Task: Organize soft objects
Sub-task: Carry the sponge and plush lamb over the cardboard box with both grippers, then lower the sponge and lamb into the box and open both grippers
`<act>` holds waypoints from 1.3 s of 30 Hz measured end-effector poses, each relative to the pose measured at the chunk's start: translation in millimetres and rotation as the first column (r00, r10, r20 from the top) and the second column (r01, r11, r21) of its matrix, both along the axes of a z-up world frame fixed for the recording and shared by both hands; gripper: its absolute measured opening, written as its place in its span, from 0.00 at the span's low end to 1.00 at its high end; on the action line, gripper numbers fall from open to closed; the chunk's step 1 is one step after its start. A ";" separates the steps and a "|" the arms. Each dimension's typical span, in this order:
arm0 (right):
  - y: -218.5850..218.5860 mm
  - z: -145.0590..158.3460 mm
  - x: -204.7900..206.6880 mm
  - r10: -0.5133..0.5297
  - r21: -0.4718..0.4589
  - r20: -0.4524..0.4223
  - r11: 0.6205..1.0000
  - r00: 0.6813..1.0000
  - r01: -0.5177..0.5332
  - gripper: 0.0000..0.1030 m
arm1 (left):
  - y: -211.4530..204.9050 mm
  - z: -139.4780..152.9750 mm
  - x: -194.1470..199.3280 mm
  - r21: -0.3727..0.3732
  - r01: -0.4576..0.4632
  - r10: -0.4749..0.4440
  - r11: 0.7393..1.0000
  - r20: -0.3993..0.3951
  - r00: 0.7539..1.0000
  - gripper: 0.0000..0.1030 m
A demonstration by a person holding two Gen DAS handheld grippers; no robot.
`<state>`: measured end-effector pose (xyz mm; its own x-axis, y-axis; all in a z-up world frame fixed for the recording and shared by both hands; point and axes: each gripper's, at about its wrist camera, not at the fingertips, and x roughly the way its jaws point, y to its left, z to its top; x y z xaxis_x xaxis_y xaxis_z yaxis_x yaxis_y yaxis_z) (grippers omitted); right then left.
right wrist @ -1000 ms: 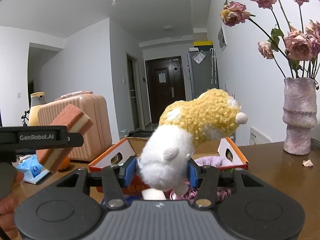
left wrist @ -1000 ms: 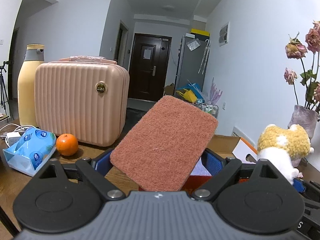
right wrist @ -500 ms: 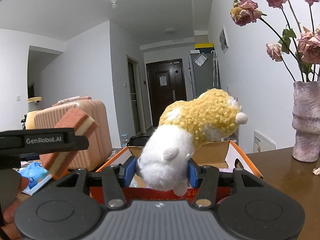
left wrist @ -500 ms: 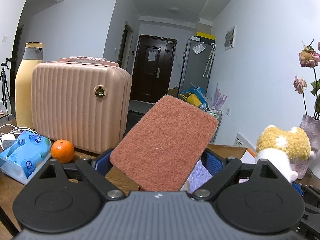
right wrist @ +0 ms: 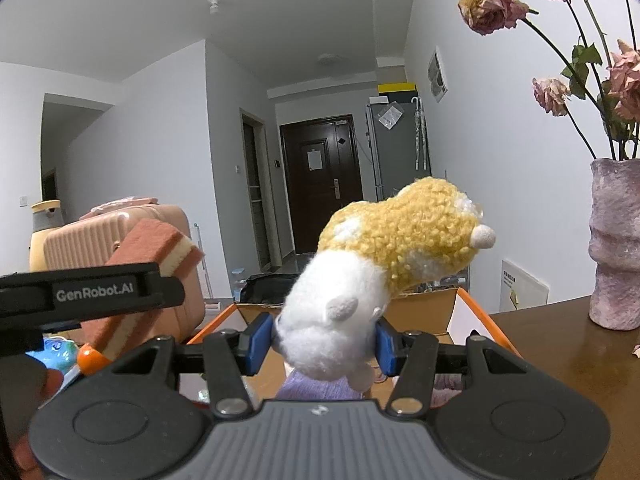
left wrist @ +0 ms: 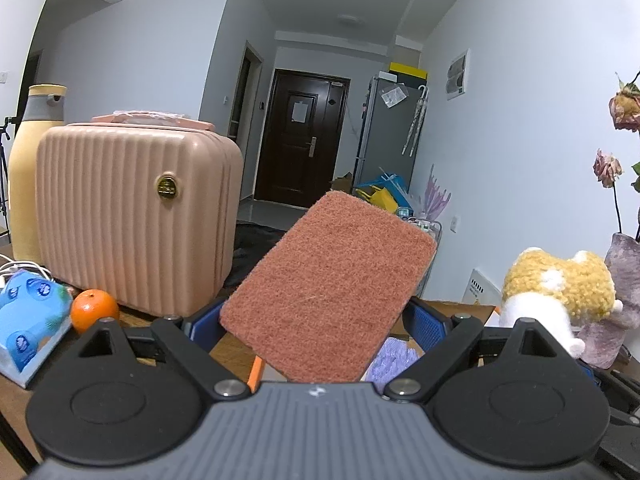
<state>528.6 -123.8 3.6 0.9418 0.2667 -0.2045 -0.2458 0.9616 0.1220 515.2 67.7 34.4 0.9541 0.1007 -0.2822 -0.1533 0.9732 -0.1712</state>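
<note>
While the left tool (left wrist: 316,320) grips a rust-red sponge (left wrist: 328,300) (tilted, pad face up), the right tool (right wrist: 318,338) clamps a yellow-and-white plush toy (right wrist: 384,268) above an orange-edged cardboard box (right wrist: 472,312) on the tabletop (right wrist: 580,360).

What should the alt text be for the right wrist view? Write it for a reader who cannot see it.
The right gripper clamps a yellow and white plush toy above an open orange box on a brown table. At left, the left gripper holds a sponge tilted; a vase of dried roses stands at right.
</note>
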 end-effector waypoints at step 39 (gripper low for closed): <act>-3.2 -17.0 75.3 -0.066 -0.028 -0.143 0.998 0.988 0.063 0.50 | -11.1 -31.6 68.8 0.068 -0.018 0.025 0.997 -0.104 0.994 0.90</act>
